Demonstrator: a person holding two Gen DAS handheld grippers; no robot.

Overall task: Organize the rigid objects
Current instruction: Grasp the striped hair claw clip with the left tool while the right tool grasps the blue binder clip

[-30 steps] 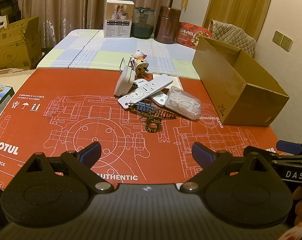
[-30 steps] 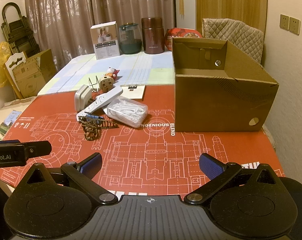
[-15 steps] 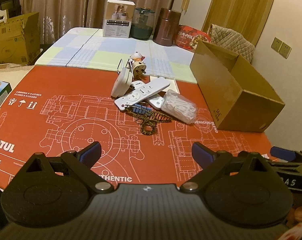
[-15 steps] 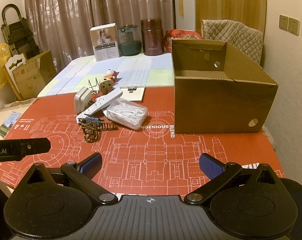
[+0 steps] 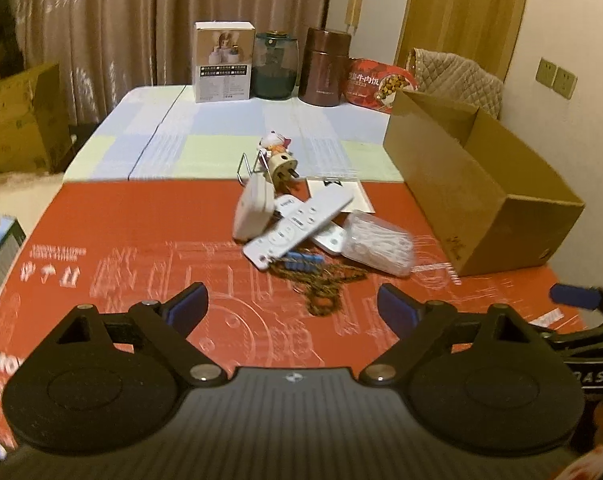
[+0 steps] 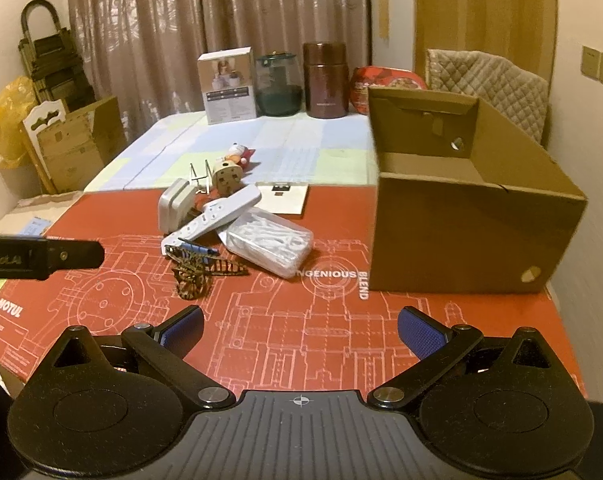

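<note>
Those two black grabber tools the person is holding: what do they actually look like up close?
Each is matte black plastic: the left gripper and right gripper have two round, disc-like hubs, angled link arms with silver pivot screws, a ribbed grey centre plate, and blue textured finger pads. White lettering marks their side bars.

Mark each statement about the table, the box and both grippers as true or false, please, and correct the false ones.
1. The cardboard box is empty inside. True.
2. The left gripper holds the white remote. False: it is open, holding nothing.
3. The remote lies on the red mat. True.
4. The clear plastic case is in the box. False: it lies on the mat, beside the box.
5. The right gripper is shut. False: open.
</note>
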